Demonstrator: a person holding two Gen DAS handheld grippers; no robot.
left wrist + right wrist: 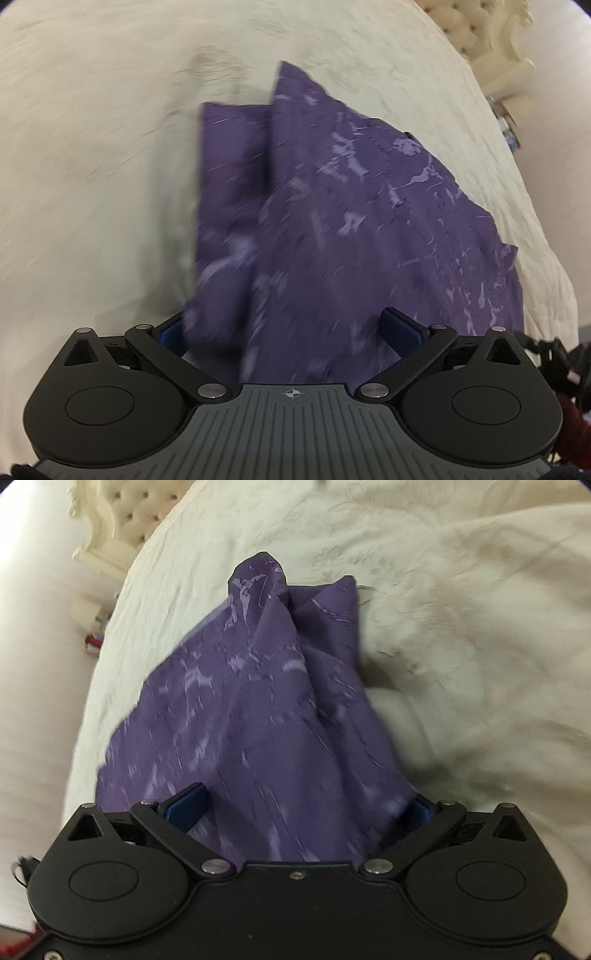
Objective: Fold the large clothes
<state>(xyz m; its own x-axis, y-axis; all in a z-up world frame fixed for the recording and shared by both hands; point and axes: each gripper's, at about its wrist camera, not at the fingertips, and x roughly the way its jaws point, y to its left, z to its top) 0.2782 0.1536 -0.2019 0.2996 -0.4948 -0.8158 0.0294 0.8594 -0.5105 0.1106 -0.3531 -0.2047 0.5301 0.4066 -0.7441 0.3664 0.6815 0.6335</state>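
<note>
- Underneath everything, the cream bed cover spreads wide, with a tufted headboard at its far edge.
- Purple garment — patterned and bunched — rises off the bed toward both tools.
- Left tool: fingers spread wide, cloth draped between them.
- Right tool: likewise spread wide — cloth fills the gap.

One purple garment (seemingly single), two grippers, one bed

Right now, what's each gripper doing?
Left gripper: jaws spread wide, purple patterned cloth lying between them, not clamped.
Right gripper: same, open with the cloth between its fingers.
</note>
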